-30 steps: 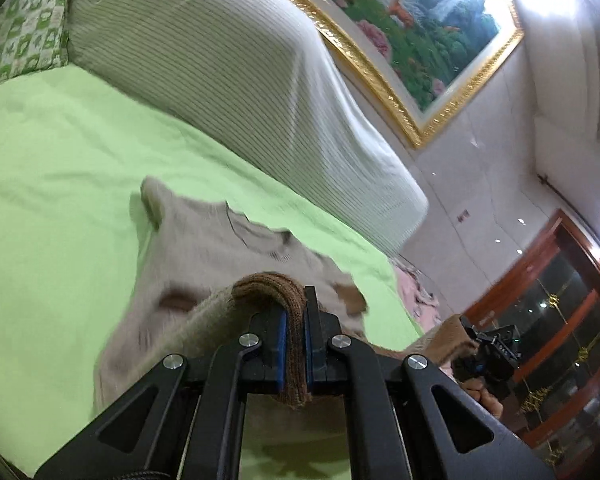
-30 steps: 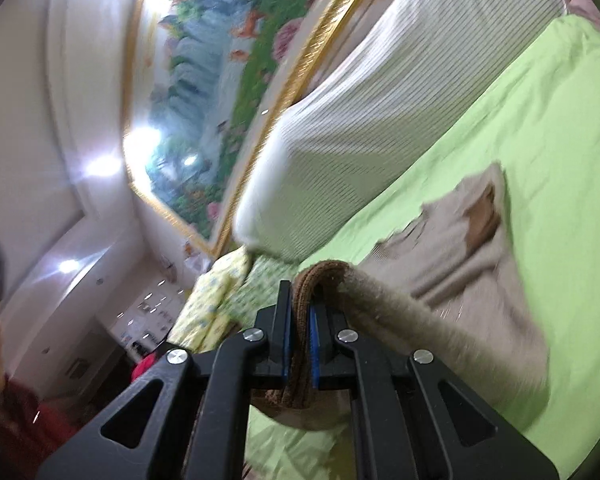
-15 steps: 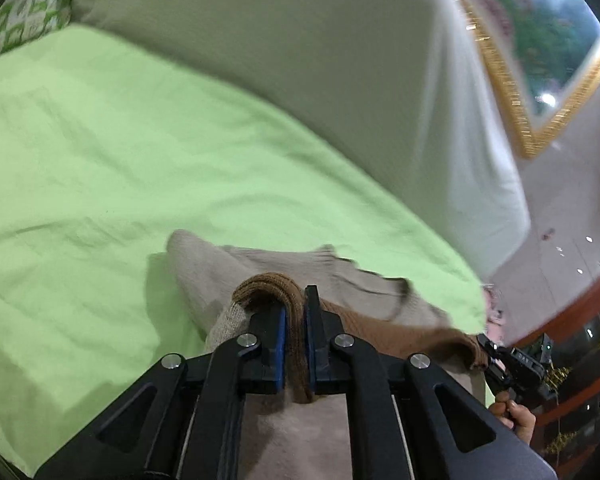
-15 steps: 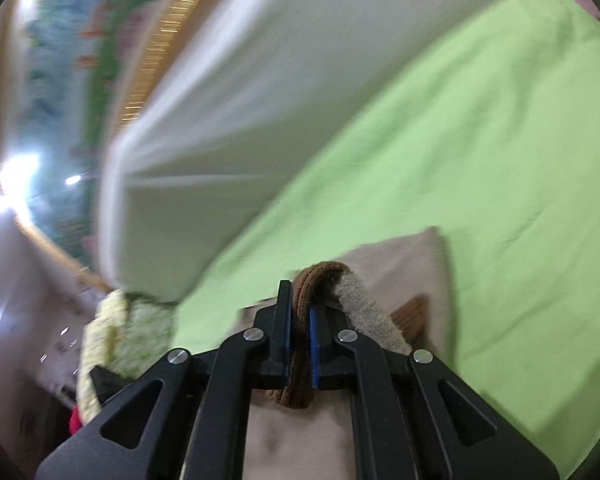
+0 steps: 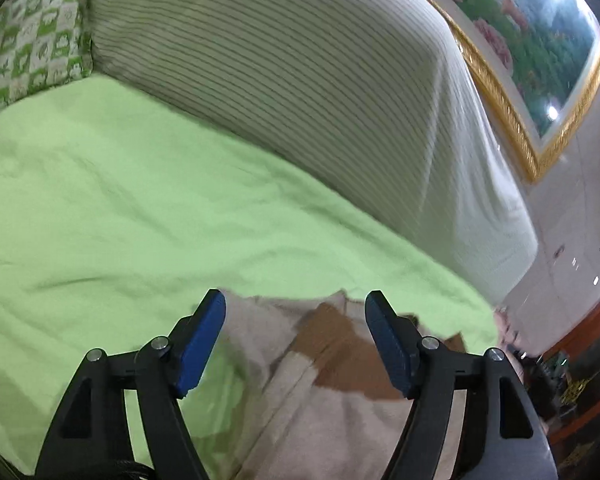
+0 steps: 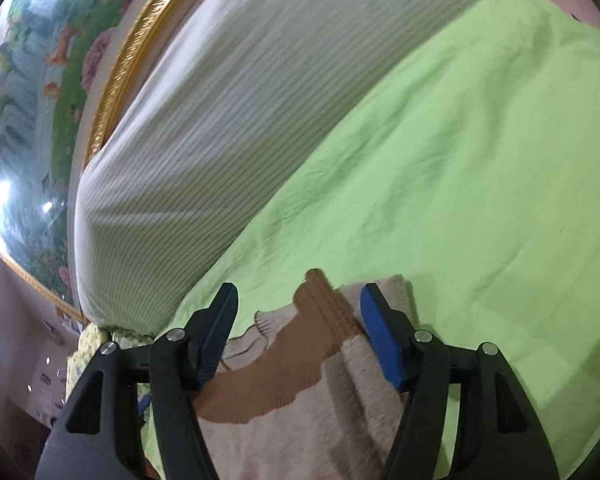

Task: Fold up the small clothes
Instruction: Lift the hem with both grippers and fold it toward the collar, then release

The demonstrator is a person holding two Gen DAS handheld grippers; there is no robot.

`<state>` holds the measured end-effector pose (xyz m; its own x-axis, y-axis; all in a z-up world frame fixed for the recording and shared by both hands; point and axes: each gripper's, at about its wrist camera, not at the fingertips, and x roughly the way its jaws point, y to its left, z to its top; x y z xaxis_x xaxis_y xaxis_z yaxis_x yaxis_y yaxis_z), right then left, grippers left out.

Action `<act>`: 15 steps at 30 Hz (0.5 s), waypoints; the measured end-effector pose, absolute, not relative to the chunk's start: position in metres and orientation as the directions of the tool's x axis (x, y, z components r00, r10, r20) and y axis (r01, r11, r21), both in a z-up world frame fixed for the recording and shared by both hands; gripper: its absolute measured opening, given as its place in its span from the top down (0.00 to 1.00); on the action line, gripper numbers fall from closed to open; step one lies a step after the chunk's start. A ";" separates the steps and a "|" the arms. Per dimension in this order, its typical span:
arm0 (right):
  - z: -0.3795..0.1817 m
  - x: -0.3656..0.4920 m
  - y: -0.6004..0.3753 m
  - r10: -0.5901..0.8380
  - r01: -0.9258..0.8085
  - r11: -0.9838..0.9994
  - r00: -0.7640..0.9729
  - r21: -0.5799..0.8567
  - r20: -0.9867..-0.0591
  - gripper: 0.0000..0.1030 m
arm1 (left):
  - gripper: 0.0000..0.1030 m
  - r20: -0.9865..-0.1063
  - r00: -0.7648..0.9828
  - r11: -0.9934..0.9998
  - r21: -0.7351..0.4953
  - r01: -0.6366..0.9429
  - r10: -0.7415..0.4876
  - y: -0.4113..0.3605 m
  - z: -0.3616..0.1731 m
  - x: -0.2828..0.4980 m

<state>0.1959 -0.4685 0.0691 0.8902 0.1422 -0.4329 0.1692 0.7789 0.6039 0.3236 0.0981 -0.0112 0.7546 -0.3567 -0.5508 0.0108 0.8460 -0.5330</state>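
A small beige knit sweater [image 5: 332, 412] with brown trim lies folded over on the light green sheet [image 5: 120, 208]. My left gripper [image 5: 296, 320] hovers just above its near edge; its jaws are opening, and the blue pads [image 5: 202, 340] stand apart from the cloth. In the right wrist view the same sweater [image 6: 324, 400] shows its brown hem band between the fingers of my right gripper [image 6: 298, 316]. Those jaws are opening too, and the right pads [image 6: 380, 340] no longer press on the knit.
A big striped white cushion [image 5: 300, 92] runs along the far edge of the green sheet [image 6: 480, 168]. A green-patterned pillow [image 5: 32, 44] sits in the far left corner. Behind hangs a gold-framed painting [image 6: 52, 64].
Both grippers carried the brown hem forward over the sweater, came down to the sheet and let go of it. Their jaws went from shut to wide apart.
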 end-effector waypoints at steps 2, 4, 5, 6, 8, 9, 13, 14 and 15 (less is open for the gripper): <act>0.073 0.199 -0.458 0.132 0.164 0.815 0.882 0.556 -0.452 0.36 | 0.27 -0.583 0.741 0.881 -0.472 0.025 -0.333 0.091 -0.012 0.318; 0.075 0.205 -0.449 0.122 0.155 0.862 0.861 0.483 -0.493 0.35 | 0.27 -0.611 0.729 0.916 -0.397 0.055 -0.309 0.079 -0.013 0.316; 0.074 0.209 -0.447 0.111 0.160 0.877 0.850 0.453 -0.515 0.35 | 0.26 -0.634 0.719 0.938 -0.340 0.072 -0.285 0.069 -0.014 0.317; 0.073 0.217 -0.443 0.100 0.160 0.901 0.829 0.404 -0.550 0.35 | 0.26 -0.651 0.710 0.951 -0.296 0.089 -0.269 0.060 -0.014 0.320; 0.070 0.230 -0.436 0.097 0.137 0.933 0.796 0.334 -0.597 0.35 | 0.25 -0.672 0.687 0.961 -0.217 0.173 -0.275 0.043 -0.016 0.322; 0.069 0.236 -0.433 0.087 0.126 0.948 0.779 0.291 -0.621 0.35 | 0.25 -0.691 0.668 0.960 -0.165 0.227 -0.277 0.028 -0.018 0.327; 0.063 0.258 -0.423 0.022 0.093 0.987 0.726 0.131 -0.688 0.35 | 0.25 -0.748 0.644 0.950 0.059 0.306 -0.161 -0.012 -0.032 0.343; 0.061 0.264 -0.421 0.007 0.088 0.991 0.713 0.100 -0.701 0.35 | 0.26 -0.757 0.639 0.948 0.086 0.305 -0.137 -0.016 -0.037 0.348; 0.058 0.269 -0.421 -0.002 0.080 0.994 0.699 0.076 -0.715 0.35 | 0.27 -0.769 0.628 0.946 0.100 0.308 -0.123 -0.018 -0.043 0.354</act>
